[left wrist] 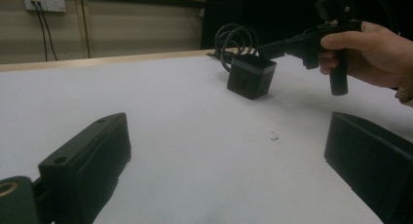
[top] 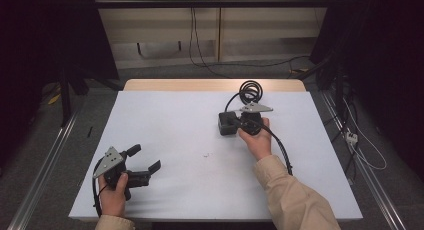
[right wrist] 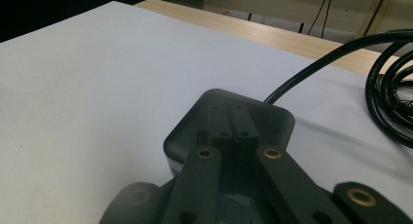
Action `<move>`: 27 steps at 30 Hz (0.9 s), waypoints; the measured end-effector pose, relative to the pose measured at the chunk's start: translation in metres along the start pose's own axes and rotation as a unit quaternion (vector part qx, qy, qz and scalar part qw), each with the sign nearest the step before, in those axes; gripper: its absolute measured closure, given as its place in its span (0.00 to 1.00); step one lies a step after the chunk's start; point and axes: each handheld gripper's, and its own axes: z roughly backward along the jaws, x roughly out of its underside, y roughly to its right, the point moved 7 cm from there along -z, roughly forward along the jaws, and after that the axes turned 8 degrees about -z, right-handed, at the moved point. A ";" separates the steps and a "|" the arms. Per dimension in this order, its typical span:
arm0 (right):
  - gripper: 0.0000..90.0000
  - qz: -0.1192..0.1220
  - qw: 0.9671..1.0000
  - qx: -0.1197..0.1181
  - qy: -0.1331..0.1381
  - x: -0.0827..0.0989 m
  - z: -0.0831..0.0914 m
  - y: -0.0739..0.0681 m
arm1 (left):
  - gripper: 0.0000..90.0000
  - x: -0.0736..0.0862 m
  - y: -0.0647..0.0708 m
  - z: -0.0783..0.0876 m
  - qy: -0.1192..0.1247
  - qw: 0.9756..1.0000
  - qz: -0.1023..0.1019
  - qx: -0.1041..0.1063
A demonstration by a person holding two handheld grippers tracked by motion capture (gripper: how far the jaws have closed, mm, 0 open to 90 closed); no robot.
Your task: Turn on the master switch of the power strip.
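From above, the left gripper [top: 145, 160] rests near the table's [top: 165, 120] front left, jaws wide; the right gripper [top: 239, 124] sits over a black cube [top: 227, 124], its cord [top: 249, 91] coiled behind.

The left gripper view shows the cube [left wrist: 251, 76] well ahead.

In the right gripper view, the jaws are pressed together above the cube [right wrist: 272, 118].

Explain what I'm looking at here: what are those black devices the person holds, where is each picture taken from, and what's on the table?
A person holds a hand-held gripper in each hand. The high view looks down on the white table. The left hand-held gripper rests near the table's front edge, jaws wide open. The right hand-held gripper has its jaws together over a black cube-shaped power block, whose coiled black cable lies behind it. Whether it touches the block, I cannot tell. The other two pictures come from cameras riding on each gripper.
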 end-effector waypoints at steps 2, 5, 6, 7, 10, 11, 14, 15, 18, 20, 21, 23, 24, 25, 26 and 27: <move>1.00 -0.003 1.000 -0.001 0.001 0.000 0.000 0.000 | 0.03 0.001 0.000 0.000 -0.001 1.000 0.001 -0.001; 1.00 -0.008 1.000 0.001 0.001 0.000 0.002 0.002 | 0.03 0.000 -0.001 0.001 0.001 1.000 0.003 -0.002; 1.00 -0.011 1.000 0.002 0.003 0.000 0.003 0.002 | 0.03 0.000 -0.001 0.001 0.001 1.000 0.002 -0.003; 1.00 -0.017 1.000 -0.001 0.007 -0.001 0.004 0.002 | 0.03 0.000 -0.001 0.001 0.001 1.000 0.002 -0.003; 0.87 -0.021 1.000 0.001 0.006 -0.002 0.006 0.002 | 0.03 0.000 -0.001 0.000 0.002 1.000 0.003 -0.002; 0.85 -0.022 1.000 0.000 0.005 -0.001 0.007 0.001 | 0.03 0.000 -0.001 0.000 0.002 1.000 0.003 -0.002; 0.75 -0.026 1.000 0.000 0.008 -0.002 0.011 0.000 | 0.03 -0.001 0.000 -0.002 0.002 1.000 0.002 -0.001; 0.72 -0.031 0.999 -0.003 0.009 -0.002 0.013 0.000 | 0.03 0.000 -0.001 -0.003 0.000 1.000 0.001 0.000; 0.67 -0.031 0.999 -0.007 0.010 -0.001 0.017 -0.001 | 0.03 0.000 -0.001 -0.004 0.001 1.000 0.005 0.000; 0.59 -0.028 1.000 -0.003 0.009 0.000 0.019 -0.001 | 0.03 0.000 -0.001 -0.005 0.003 1.000 0.004 0.001; 0.58 -0.031 0.999 -0.004 0.010 0.000 0.020 -0.002 | 0.03 0.000 -0.002 -0.005 0.003 1.000 0.004 0.002; 0.51 -0.035 0.999 -0.007 0.009 0.001 0.023 -0.003 | 0.03 0.000 -0.002 -0.006 0.003 1.000 0.006 0.001; 0.45 -0.039 0.999 -0.008 0.008 0.002 0.024 -0.004 | 0.03 0.000 -0.003 -0.006 0.004 1.000 0.008 0.001; 0.43 -0.040 0.999 -0.010 0.008 0.002 0.025 -0.005 | 0.03 0.000 -0.003 -0.006 0.005 1.000 0.008 0.000; 0.43 -0.042 0.999 -0.012 0.011 0.003 0.026 -0.006 | 0.03 -0.001 -0.003 -0.006 0.006 1.000 0.008 -0.002; 0.41 -0.043 0.999 -0.013 0.012 0.004 0.027 -0.007 | 0.03 -0.001 -0.003 -0.005 0.006 1.000 0.010 -0.002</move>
